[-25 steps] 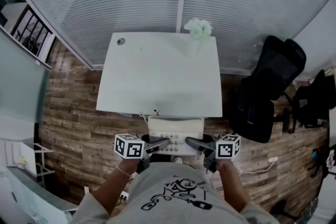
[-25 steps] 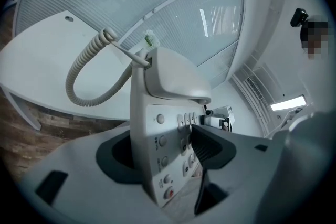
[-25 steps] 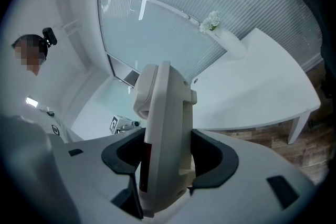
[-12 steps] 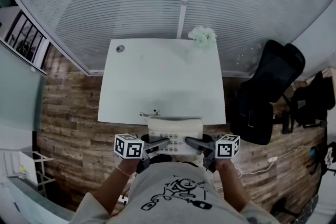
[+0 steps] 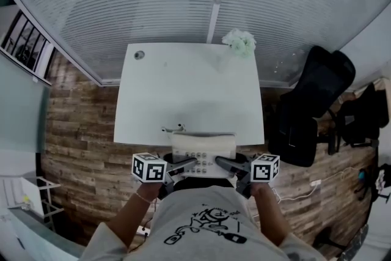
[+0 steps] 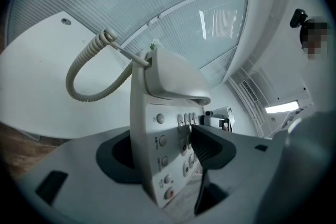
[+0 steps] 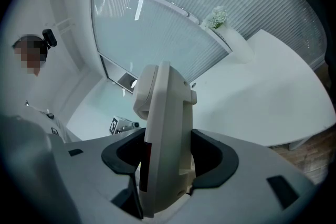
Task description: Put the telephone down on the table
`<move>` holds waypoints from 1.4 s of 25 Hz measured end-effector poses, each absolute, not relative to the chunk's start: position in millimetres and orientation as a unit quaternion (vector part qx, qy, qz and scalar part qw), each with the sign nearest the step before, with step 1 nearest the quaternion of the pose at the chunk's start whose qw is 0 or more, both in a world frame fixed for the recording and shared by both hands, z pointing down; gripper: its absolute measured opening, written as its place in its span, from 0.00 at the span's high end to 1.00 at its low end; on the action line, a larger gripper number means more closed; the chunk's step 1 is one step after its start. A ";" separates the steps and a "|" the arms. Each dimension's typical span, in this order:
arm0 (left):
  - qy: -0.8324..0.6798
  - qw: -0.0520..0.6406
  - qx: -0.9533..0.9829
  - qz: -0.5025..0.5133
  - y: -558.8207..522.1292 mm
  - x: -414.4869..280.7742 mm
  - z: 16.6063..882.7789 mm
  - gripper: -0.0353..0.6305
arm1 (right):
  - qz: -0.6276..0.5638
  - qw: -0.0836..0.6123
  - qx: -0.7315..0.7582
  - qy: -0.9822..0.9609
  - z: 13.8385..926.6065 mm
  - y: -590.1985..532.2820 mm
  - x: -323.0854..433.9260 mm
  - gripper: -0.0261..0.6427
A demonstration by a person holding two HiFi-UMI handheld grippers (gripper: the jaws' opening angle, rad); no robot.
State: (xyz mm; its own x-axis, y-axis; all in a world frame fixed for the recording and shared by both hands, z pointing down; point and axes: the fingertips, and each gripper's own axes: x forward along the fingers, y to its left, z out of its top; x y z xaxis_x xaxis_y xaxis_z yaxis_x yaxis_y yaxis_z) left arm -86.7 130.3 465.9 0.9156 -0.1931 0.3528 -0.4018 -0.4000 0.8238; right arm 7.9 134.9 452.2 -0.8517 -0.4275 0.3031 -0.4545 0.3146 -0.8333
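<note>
My telephone (image 5: 203, 148) is a white desk set with grey keys. The handset (image 6: 176, 78) lies in its cradle and the coiled cord (image 6: 84, 78) loops out on the left. My left claw (image 5: 193, 162) and right claw (image 5: 218, 161) clamp its two sides, keypad up, at the near edge of the white desk (image 5: 189, 88).

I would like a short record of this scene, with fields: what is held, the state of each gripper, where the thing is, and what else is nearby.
held thing: telephone, handset on it, coiled cord at its side
left gripper: shut on the telephone, one jaw over the keypad
right gripper: shut on the telephone's other side
place: over the near edge of the table; contact cannot be told
on table: plant, far right corner
beside table: black chair
</note>
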 end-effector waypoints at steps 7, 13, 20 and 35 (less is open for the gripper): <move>-0.180 0.519 0.830 0.103 127.8 -86.0 466.8 0.52 | 0.519 0.010 0.272 -0.811 453.5 132.5 8.9 0.55; -0.185 0.521 0.826 0.108 110.0 -76.7 469.3 0.52 | 0.524 0.007 0.265 -0.809 456.4 113.9 17.6 0.55; -0.192 0.524 0.822 0.110 81.1 -63.6 471.6 0.52 | 0.528 0.008 0.258 -0.809 459.9 83.5 31.2 0.55; -0.214 0.525 0.817 0.109 22.8 -35.9 469.2 0.52 | 0.530 0.011 0.233 -0.815 458.7 21.1 58.2 0.55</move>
